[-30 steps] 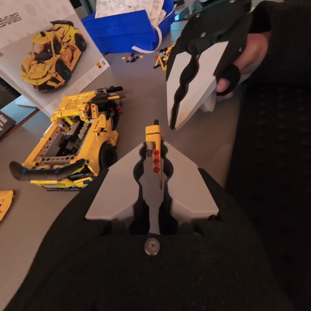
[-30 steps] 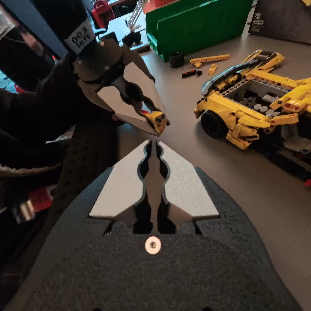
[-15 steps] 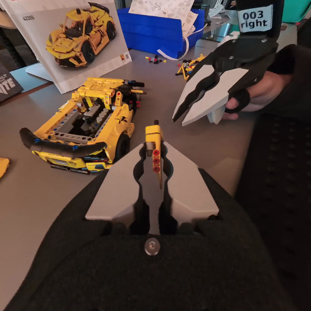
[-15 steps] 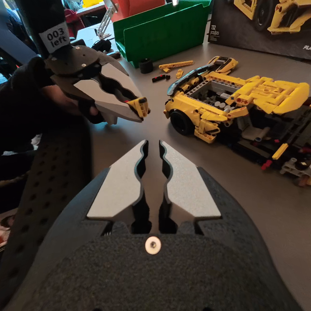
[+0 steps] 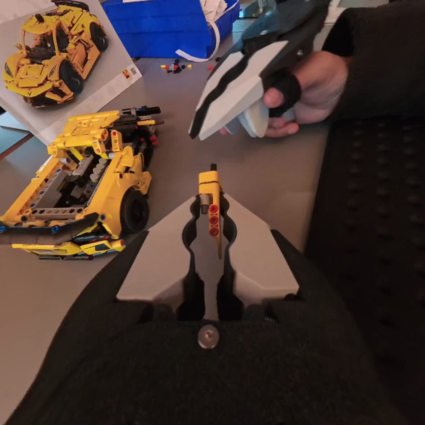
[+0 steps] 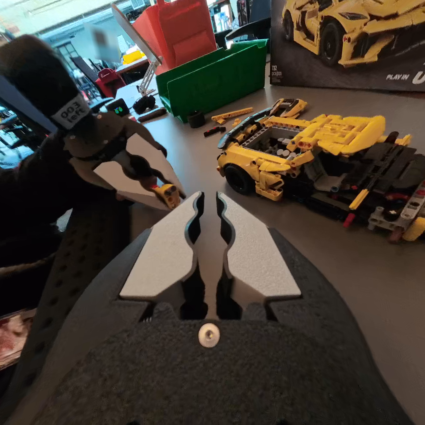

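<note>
While grey tabletop (image 6: 345,287) carries everything, biggest item is yellow brick car (image 6: 310,161), part-built: body shell and rear wheel on, engine bay open, chassis end bare. Car box (image 6: 345,41) and green bin (image 6: 213,78) behind. Loose yellow beams (image 6: 231,113) near bin, unused. Left tool (image 5: 208,197) clamped on small yellow piece (image 5: 208,184), held above tabletop beside car, not attached. Right tool (image 6: 209,195) slightly open, empty, tips just beside that piece.
</note>
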Demonstrator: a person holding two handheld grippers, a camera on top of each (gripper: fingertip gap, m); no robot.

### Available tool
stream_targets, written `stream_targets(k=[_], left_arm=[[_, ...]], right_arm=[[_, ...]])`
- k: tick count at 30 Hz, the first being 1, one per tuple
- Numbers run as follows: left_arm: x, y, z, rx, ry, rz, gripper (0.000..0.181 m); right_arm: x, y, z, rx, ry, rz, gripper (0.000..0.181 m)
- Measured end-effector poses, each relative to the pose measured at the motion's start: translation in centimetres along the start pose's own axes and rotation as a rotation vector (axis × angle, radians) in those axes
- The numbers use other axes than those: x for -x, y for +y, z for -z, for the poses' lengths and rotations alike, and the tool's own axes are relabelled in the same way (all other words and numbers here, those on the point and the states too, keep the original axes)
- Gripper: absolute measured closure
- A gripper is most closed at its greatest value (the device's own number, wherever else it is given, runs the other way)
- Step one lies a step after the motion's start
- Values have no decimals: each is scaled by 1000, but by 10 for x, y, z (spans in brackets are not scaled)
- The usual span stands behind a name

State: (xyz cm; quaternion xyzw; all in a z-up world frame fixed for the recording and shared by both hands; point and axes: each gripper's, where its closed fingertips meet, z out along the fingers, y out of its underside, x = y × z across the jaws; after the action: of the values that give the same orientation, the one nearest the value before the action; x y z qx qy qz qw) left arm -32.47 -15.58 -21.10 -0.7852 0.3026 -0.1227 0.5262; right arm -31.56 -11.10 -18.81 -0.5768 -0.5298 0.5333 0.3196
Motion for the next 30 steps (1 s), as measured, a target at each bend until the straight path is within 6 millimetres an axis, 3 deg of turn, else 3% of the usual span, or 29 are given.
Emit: stream_targets(k=[6,15,21,27,30], left_arm=[[-3,5,-4,25,14,-1,165],[1,3,-5,12,6,18,166],[9,-3,-9,-17,-30,0,166],[36,-17,0,-88,-218,33,166],[38,-18,1,-96,-254,25,165]], right_arm=[[-4,-10,9,-79,-2,-37,170],[1,-5,3,-25,0,-11,168],[40,-27,14,-124,15,197,167],[49,-27,9,-132,-30,179,152],[45,-21,8,-95,-13,172,147]])
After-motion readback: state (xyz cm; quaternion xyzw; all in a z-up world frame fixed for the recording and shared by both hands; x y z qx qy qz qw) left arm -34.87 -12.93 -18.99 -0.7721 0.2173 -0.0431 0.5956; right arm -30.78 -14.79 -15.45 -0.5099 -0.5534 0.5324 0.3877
